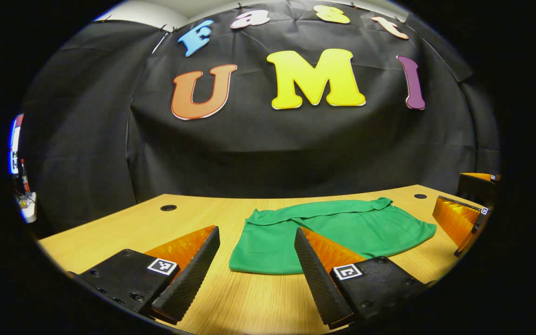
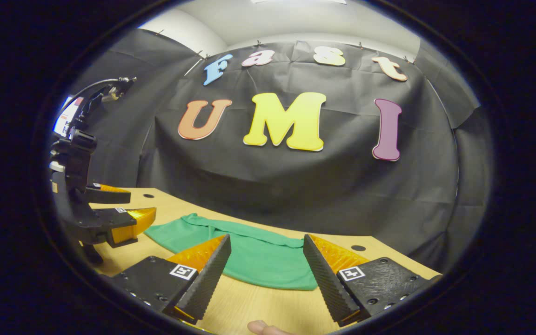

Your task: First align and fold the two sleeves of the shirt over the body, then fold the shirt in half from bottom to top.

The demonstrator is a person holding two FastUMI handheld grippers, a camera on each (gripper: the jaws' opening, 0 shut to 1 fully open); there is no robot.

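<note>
1. Black cloth hangs behind a wooden desk [image 1: 123, 232].
2. On the desk lies the green shirt [image 1: 342, 228], already folded small, just in front of both claws.
3. Left claw [image 1: 254, 270] is wide open and holds nothing.
4. Right claw [image 2: 265, 274] is wide open too, and empty.
5. I think the folding is nearly done. Check that the edges match. Press the shirt flat gently, and don't drag it.
</note>
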